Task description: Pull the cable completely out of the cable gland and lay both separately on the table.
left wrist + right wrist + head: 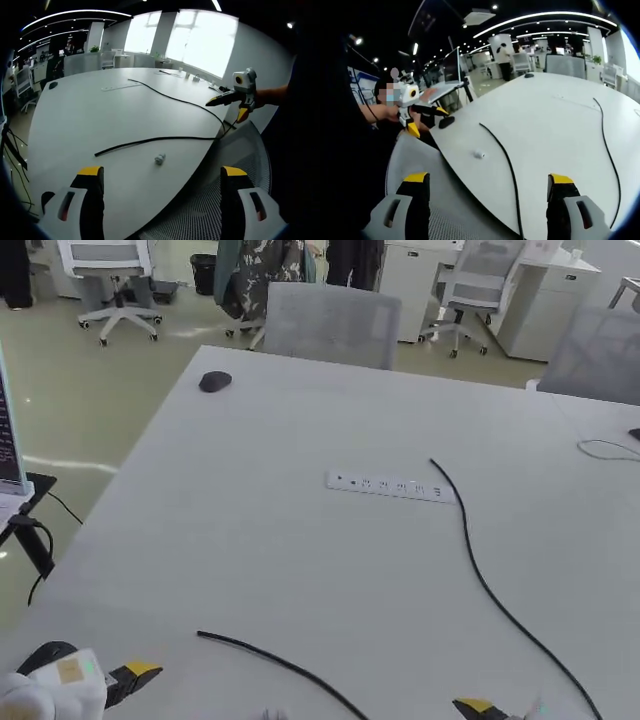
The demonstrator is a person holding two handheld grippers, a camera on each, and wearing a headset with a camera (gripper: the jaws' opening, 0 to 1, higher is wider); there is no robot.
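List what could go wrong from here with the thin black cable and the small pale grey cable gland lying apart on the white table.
1. The small pale grey cable gland lies loose close to the near edge of the white table; a nudge might roll it off.
2. The thin black cable bends right at that edge, so the loop could slip over and drag the rest down.
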